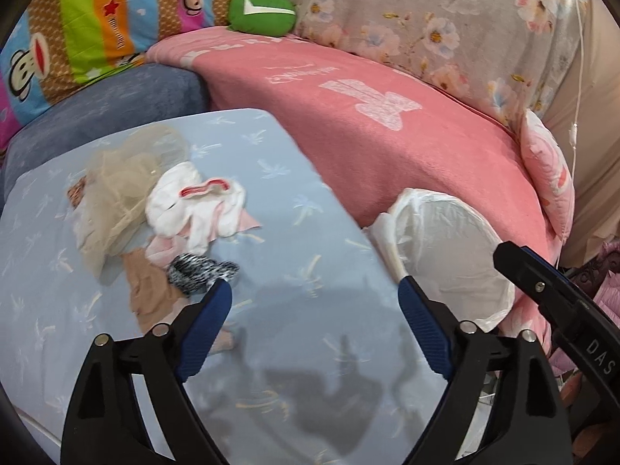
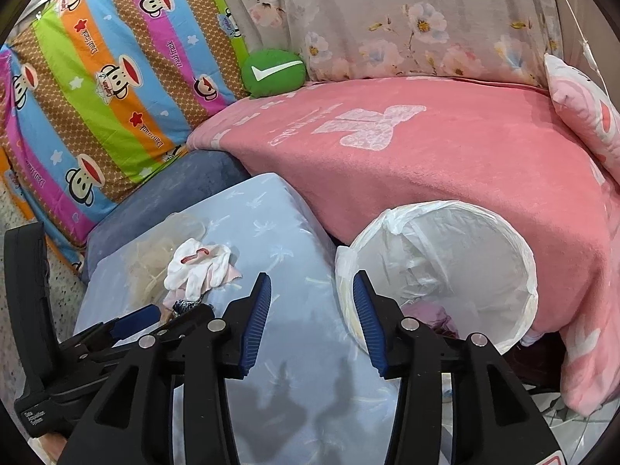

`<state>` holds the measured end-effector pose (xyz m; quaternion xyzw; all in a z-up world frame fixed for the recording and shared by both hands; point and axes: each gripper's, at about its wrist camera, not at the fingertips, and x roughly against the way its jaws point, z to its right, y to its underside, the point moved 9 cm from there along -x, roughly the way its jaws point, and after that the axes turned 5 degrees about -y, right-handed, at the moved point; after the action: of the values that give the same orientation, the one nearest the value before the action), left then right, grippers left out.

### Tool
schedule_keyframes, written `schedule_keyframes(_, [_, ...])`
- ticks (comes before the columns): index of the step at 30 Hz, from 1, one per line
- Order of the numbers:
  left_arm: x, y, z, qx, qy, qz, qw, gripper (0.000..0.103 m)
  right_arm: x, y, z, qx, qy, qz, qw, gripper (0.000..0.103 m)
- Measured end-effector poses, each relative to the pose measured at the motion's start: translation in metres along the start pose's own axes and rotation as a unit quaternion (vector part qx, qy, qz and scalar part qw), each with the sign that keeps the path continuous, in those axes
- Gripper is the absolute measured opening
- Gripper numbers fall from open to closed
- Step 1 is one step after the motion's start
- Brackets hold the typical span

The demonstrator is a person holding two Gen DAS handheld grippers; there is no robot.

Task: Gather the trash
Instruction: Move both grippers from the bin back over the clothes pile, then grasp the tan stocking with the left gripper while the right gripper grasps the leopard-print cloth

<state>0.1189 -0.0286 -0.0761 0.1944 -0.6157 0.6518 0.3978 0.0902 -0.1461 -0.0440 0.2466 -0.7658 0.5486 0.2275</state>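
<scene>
In the left wrist view, the left gripper [image 1: 314, 290] stands spread wide with nothing between its jaws. The trash pile [image 1: 162, 217], crumpled white tissue, netting and wrappers, lies ahead and to its left on the blue cloth [image 1: 294, 201]; it looks light, soft and crushable, best pinched at a bunched fold. In the right wrist view, the right gripper [image 2: 312, 290] is partly parted and empty; the pile sits ahead-left, the bin bag [image 2: 445, 267] just to its right.

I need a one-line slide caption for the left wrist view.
Open left gripper above the blue table, near crumpled trash; white-lined bin at right.
</scene>
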Motion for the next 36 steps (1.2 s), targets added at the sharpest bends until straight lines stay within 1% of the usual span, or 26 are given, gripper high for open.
schedule_keyframes(8, [-0.009,0.024,-0.052,0.038,-0.034,-0.025,0.9984,0.086,-0.013,0.018,-0.030,0.020,-0.014,-0.021,0.999,0.047])
schedule_keyframes(10, [-0.011,0.029,-0.065,0.050,-0.041,-0.031,0.9975,0.086,-0.017,0.022,-0.037,0.025,-0.016,-0.025,0.999,0.050])
schedule_keyframes(13, [-0.017,0.036,-0.083,0.070,-0.048,-0.042,0.9955,0.086,-0.023,0.028,-0.046,0.032,-0.021,-0.032,0.999,0.051])
schedule_keyframes(18, [-0.026,0.044,-0.100,0.095,-0.049,-0.056,0.9927,0.086,-0.037,0.039,-0.059,0.041,-0.025,-0.048,0.998,0.051])
schedule_keyframes(21, [-0.034,0.046,-0.104,0.102,-0.047,-0.066,0.9916,0.085,-0.045,0.043,-0.066,0.045,-0.028,-0.056,0.997,0.051])
schedule_keyframes(22, [-0.037,0.046,-0.105,0.102,-0.048,-0.068,0.9913,0.083,-0.047,0.045,-0.068,0.047,-0.028,-0.059,0.997,0.051])
schedule_keyframes(24, [-0.045,0.047,-0.106,0.103,-0.047,-0.077,0.9906,0.076,-0.052,0.046,-0.071,0.049,-0.029,-0.064,0.996,0.051])
schedule_keyframes(26, [-0.051,0.050,-0.107,0.107,-0.042,-0.088,0.9895,0.063,-0.057,0.048,-0.075,0.052,-0.030,-0.068,0.996,0.051])
schedule_keyframes(27, [-0.053,0.051,-0.108,0.108,-0.042,-0.091,0.9890,0.060,-0.059,0.049,-0.076,0.053,-0.030,-0.070,0.996,0.051])
schedule_keyframes(28, [-0.053,0.051,-0.109,0.108,-0.042,-0.091,0.9891,0.055,-0.062,0.049,-0.077,0.054,-0.030,-0.072,0.996,0.051])
schedule_keyframes(29, [-0.052,0.051,-0.110,0.105,-0.040,-0.089,0.9896,0.047,-0.065,0.050,-0.079,0.054,-0.031,-0.074,0.995,0.051])
schedule_keyframes(30, [-0.051,0.052,-0.110,0.103,-0.035,-0.090,0.9899,0.041,-0.067,0.051,-0.080,0.054,-0.032,-0.077,0.995,0.051])
schedule_keyframes(31, [-0.049,0.052,-0.112,0.103,-0.029,-0.092,0.9900,0.031,-0.070,0.051,-0.081,0.054,-0.033,-0.079,0.995,0.051])
schedule_keyframes(32, [-0.048,0.052,-0.114,0.106,-0.027,-0.091,0.9898,0.025,-0.073,0.053,-0.083,0.054,-0.035,-0.082,0.995,0.051])
schedule_keyframes(34, [-0.043,0.052,-0.119,0.113,-0.022,-0.087,0.9895,0.019,-0.080,0.054,-0.089,0.054,-0.039,-0.089,0.994,0.051])
schedule_keyframes(36, [-0.036,0.052,-0.127,0.120,-0.024,-0.082,0.9891,0.018,-0.088,0.056,-0.094,0.057,-0.043,-0.095,0.993,0.051])
